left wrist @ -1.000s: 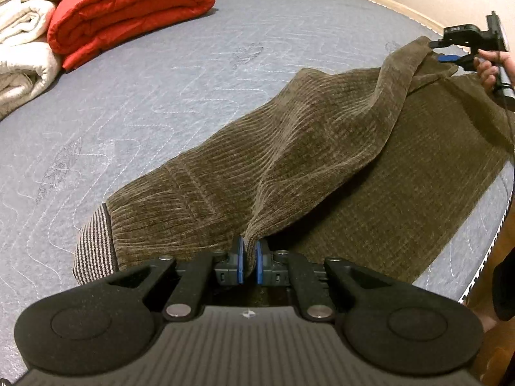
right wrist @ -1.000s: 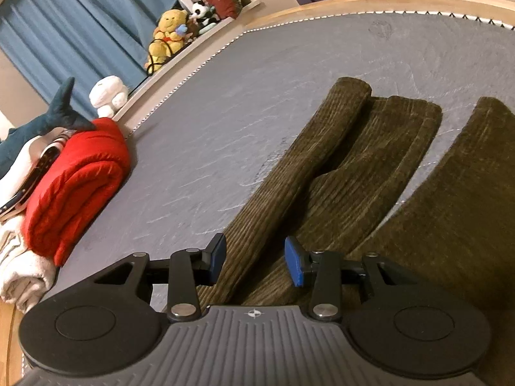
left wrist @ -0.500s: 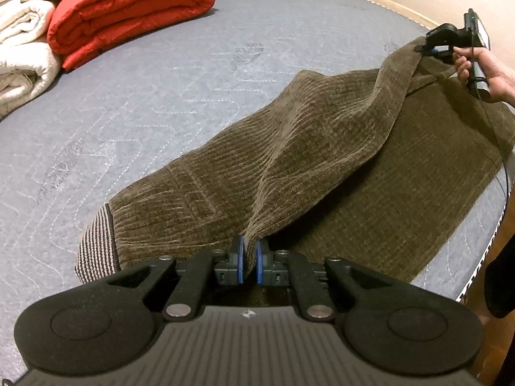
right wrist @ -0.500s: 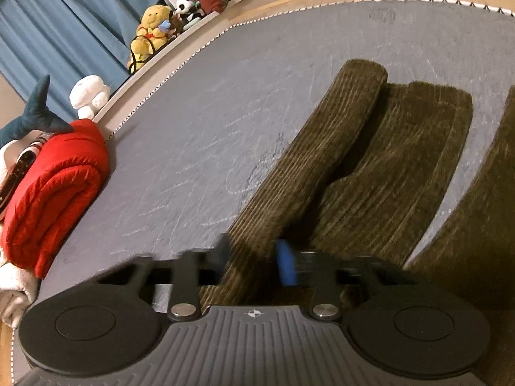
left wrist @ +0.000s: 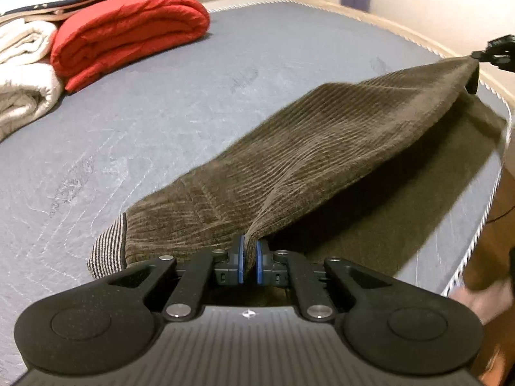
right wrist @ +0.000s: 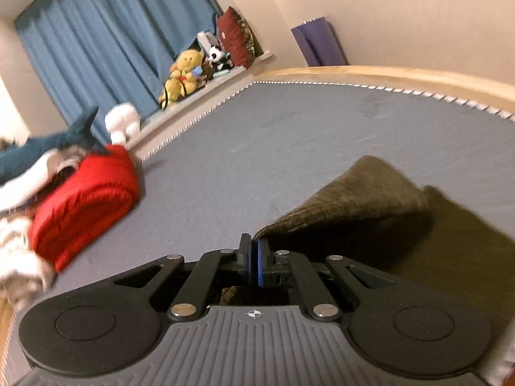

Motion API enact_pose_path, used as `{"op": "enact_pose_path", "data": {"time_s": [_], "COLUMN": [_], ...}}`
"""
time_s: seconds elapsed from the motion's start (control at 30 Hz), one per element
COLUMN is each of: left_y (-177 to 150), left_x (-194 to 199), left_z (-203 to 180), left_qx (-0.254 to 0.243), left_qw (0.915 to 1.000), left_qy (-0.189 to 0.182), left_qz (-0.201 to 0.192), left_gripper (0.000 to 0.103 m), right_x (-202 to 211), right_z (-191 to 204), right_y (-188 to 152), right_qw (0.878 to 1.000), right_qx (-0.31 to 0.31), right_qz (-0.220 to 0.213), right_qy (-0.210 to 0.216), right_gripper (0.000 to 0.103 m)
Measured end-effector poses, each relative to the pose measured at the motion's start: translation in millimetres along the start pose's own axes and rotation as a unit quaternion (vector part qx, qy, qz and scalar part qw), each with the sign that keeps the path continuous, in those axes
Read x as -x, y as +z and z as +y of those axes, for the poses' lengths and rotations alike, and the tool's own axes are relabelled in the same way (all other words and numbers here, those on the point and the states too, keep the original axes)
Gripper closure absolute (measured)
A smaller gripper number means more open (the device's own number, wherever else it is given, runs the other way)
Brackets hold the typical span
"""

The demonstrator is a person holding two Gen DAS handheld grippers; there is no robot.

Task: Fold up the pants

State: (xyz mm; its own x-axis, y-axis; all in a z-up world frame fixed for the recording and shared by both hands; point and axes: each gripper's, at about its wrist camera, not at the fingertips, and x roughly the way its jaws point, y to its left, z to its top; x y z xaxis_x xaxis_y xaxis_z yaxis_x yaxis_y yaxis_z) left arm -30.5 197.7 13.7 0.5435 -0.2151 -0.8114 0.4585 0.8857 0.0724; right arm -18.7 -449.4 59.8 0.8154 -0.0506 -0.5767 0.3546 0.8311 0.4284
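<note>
1. A home bedroom: a bare quilted grey mattress (right wrist: 289,148) in a wooden bed frame (right wrist: 402,75) fills both views.
2. Folded bedding, a red blanket (left wrist: 128,29) and white blankets (left wrist: 22,74), sits at the mattress's far left corner.
3. Stuffed toys (right wrist: 183,77) line a sill below blue curtains (right wrist: 106,41).

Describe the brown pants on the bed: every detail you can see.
The pants are olive-brown ribbed corduroy, with a striped grey lining showing at the end nearest the left gripper. That gripper is shut on a fabric edge there. The right gripper is shut on the far end, seen at the upper right of the left wrist view. Between the two, one layer is lifted and stretched, folding over the other part, which lies flat on the grey mattress near its edge.
</note>
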Motion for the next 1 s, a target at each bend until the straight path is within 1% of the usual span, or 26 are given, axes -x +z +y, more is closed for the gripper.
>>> {"op": "enact_pose_path", "data": {"time_s": [0.07,0.13,0.17,0.2,0.23,0.27,0.3,0.33,0.37,0.4,0.47,0.5,0.57,0.6,0.67,0.77,0.87,0.93,1.0], "left_y": [-9,-17,-19,-17,-13,-6,0,5,10,15,22,25,30,32,35,38,45,47,52], "left_x": [-2,-7,-6,-1,7,17,27,35,40,42,36,30,17,10,1,-9,-19,-23,-26], "left_z": [-7,-19,-24,-24,-21,-16,-11,-7,-4,-2,-2,-4,-8,-10,-14,-19,-15,-12,-13], "left_qx": [-0.045,-0.098,-0.113,-0.11,-0.092,-0.067,-0.039,-0.018,0.002,0.021,0.044,0.049,0.052,0.054,0.061,0.053,0.049,0.055,0.057], "left_qw": [0.9987,0.9937,0.992,0.9929,0.9949,0.9965,0.9964,0.995,0.9932,0.9919,0.9925,0.9937,0.9958,0.9962,0.9965,0.9975,0.9976,0.9973,0.9971], "left_qy": [-0.004,-0.004,-0.007,-0.015,-0.03,-0.051,-0.071,-0.083,-0.09,-0.089,-0.073,-0.058,-0.032,-0.027,-0.021,-0.007,0.007,0.011,0.014], "left_qz": [0.024,0.053,0.055,0.045,0.026,0.002,-0.027,-0.052,-0.074,-0.088,-0.088,-0.082,-0.068,-0.062,-0.053,-0.047,-0.047,-0.048,-0.048], "left_gripper": [0.095,0.087,0.087,0.086,0.085,0.078,0.066,0.06,0.053,0.05,0.05,0.05,0.05,0.05,0.05,0.05,0.05,0.05,0.05], "right_x": [13,7,2,-1,-1,0,2,5,7,7,2,-3,-14,-20,-31,-43,-52,-57,-68], "right_z": [-9,-25,-35,-49,-62,-72,-82,-92,-102,-111,-134,-145,-163,-172,-175,-173,-166,-158,-158], "right_y": [-19,-40,-48,-51,-50,-45,-37,-28,-19,-13,-5,-6,-11,-18,-30,-35,-44,-45,-53], "right_qw": [0.999,0.991,0.987,0.986,0.988,0.99,0.992,0.993,0.993,0.991,0.985,0.98,0.967,0.959,0.949,0.946,0.942,0.941,0.932], "right_qx": [0.022,0.039,0.035,0.014,-0.01,-0.026,-0.041,-0.061,-0.084,-0.101,-0.149,-0.175,-0.227,-0.253,-0.282,-0.297,-0.315,-0.313,-0.331], "right_qz": [0.044,0.121,0.151,0.16,0.149,0.129,0.1,0.068,0.04,0.023,-0.001,-0.002,0.011,0.025,0.048,0.07,0.1,0.117,0.145], "right_qy": [-0.021,-0.036,-0.039,-0.043,-0.048,-0.056,-0.061,-0.068,-0.077,-0.083,-0.091,-0.095,-0.113,-0.125,-0.13,-0.109,-0.061,-0.051,-0.033], "right_gripper": [0.1,0.099,0.098,0.097,0.092,0.083,0.065,0.054,0.04,0.038,0.039,0.039,0.04,0.04,0.04,0.04,0.04,0.039,0.039]}}
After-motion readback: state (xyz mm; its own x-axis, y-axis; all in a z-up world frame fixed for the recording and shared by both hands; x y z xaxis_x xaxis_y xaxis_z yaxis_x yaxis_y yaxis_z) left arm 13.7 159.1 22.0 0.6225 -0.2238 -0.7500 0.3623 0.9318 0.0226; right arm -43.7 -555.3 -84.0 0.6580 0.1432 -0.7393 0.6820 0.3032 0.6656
